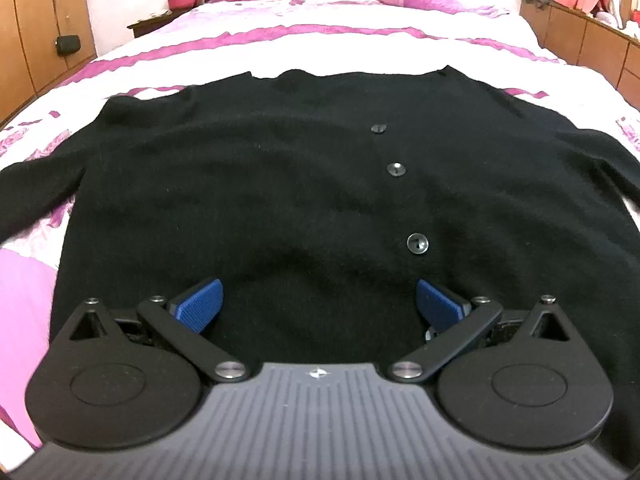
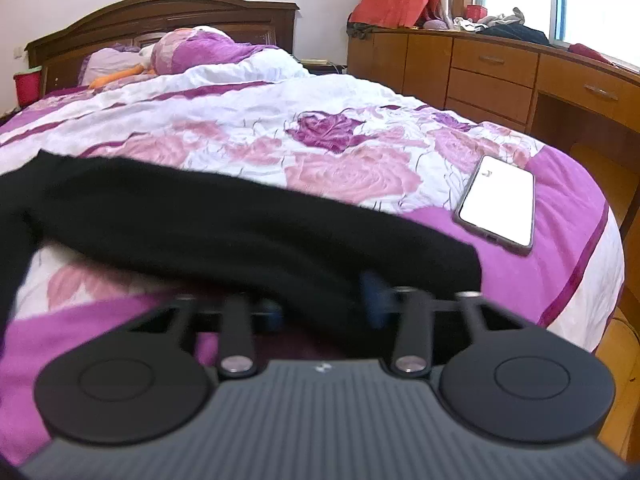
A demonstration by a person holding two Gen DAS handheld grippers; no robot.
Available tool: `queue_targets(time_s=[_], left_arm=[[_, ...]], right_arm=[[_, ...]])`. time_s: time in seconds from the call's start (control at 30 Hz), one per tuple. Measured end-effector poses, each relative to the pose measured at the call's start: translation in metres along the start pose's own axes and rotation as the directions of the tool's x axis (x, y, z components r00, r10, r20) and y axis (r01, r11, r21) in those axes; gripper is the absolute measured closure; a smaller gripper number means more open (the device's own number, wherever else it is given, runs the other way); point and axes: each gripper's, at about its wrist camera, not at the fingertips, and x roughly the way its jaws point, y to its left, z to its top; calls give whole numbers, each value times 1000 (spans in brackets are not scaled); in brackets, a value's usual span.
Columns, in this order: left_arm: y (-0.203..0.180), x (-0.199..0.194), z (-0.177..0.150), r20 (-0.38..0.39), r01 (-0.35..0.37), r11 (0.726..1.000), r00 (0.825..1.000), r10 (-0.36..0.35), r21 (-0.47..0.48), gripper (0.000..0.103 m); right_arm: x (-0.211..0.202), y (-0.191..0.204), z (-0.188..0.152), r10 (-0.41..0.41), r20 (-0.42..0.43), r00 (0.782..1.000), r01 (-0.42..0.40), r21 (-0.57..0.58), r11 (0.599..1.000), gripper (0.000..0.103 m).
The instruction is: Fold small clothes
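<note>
Right wrist view: our right gripper (image 2: 324,304) pinches the black cardigan's sleeve (image 2: 240,232); we should carry it toward ten o'clock, flat. Our left gripper (image 1: 318,304), jaws apart, can steady the cardigan's body (image 1: 280,184).

Both wrist views low over bed (image 1: 360,40), facing headboard (image 2: 160,8); share cardigan (image 1: 280,180).

No words, numbers or brand names can be read in either view. The only mark is a small white emblem (image 1: 315,373) on each hand-held gripper's ribbed grey body, too small to make out.
</note>
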Motion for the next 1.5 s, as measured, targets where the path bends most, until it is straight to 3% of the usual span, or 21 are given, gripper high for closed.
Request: queue_targets(time_s=[0.13, 0.23, 0.4, 0.63, 0.87, 1.03, 1.13, 1.43, 1.5], left_arm=[[1, -12, 2, 36, 7, 1000, 999, -8, 25, 0], [3, -22, 6, 73, -5, 999, 997, 2, 46, 0], [16, -33, 12, 83, 31, 999, 996, -32, 12, 0], [36, -43, 15, 101, 31, 999, 994, -28, -32, 0], [62, -48, 20, 121, 12, 997, 993, -2, -80, 0], [79, -46, 19, 124, -4, 995, 992, 17, -101, 0], [88, -41, 16, 114, -8, 994, 993, 21, -111, 0], [102, -23, 10, 87, -30, 992, 995, 42, -126, 0], [104, -20, 9, 81, -32, 990, 996, 43, -135, 0]], right_arm=[[-4, -4, 16, 34, 27, 999, -35, 56, 998, 91], [-13, 0, 29, 59, 83, 995, -68, 100, 993, 92], [-27, 14, 49, 139, 169, 976, -165, 149, 975, 92], [-49, 55, 81, 274, 247, 930, -311, 128, 942, 92], [-71, 131, 104, 415, 290, 862, -425, -32, 905, 92], [-74, 193, 96, 515, 235, 824, -494, -142, 857, 92], [-66, 228, 83, 557, 166, 814, -525, -201, 827, 92], [-38, 299, 33, 572, -50, 819, -563, -267, 782, 89], [-37, 304, 27, 563, -84, 822, -562, -277, 779, 80]])
